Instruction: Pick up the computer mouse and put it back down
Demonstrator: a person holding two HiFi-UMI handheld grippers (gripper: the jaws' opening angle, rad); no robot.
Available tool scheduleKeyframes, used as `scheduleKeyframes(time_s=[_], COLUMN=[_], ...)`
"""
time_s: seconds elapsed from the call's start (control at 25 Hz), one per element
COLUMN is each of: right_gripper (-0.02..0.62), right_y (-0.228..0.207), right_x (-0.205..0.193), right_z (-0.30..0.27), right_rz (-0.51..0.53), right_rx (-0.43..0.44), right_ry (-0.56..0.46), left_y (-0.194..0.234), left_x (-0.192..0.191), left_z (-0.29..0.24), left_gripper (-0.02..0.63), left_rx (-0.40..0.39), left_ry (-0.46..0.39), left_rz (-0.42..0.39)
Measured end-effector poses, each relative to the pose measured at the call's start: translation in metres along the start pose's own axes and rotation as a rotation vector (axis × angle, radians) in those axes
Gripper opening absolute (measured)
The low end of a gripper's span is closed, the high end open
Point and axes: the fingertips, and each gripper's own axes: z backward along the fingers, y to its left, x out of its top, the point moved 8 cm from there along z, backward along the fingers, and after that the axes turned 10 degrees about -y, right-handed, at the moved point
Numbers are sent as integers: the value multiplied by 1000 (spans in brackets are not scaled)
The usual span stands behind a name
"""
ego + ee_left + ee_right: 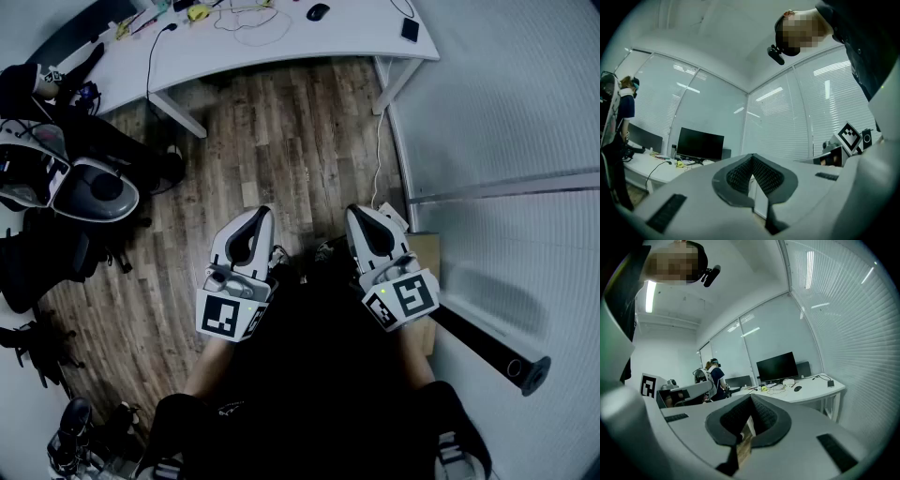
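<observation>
The person stands on a wood floor (272, 131), well back from a white desk (347, 33) at the far end of the room, and holds the 2 grippers side by side close to the body. Both point toward the desk, roughly level.

The left gripper (255, 217) has its jaws pressed together at the tips, with nothing between them; its own view (753, 159) shows only a thin wedge of background behind the closed tips. The right gripper (364, 217) looks the same: in its own view (751, 398) the tips meet and only a sliver of floor shows through the slit behind them, so it holds nothing either.

The mouse (318, 11) is black and lies on the far desk toward its right part, far from both grippers. The right gripper view shows it (798, 388) just right of a tangle of cables (248, 23) and in front of a dark monitor (776, 366). A phone (410, 29) lies near the desk's right end, apart from the mouse.

A chair (94, 192) stands at the left. Another person (716, 373) stands by the desk's left end.
</observation>
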Motion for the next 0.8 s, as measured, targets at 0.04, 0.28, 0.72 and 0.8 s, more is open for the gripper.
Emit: scheduleKeyframes(time_s=[0.04, 0.28, 0.72, 0.8], right_gripper=[-2, -2, -2, -1], right_y=[-2, -16, -25, -29], right_x=[1, 6, 11, 12], right_z=[4, 25, 38, 40], right_rz=[2, 14, 12, 2], right_rx=[-5, -18, 33, 32], right_ry=[-1, -2, -6, -19], left_y=[-5, -30, -54, -58], left_x=[-1, -5, -5, -5], left_z=[-1, 0, -3, -7], left_gripper=[6, 7, 6, 6], left_rx=[5, 6, 31, 32], left_ry=[6, 20, 18, 14], left_rz=[-5, -25, -34, -41])
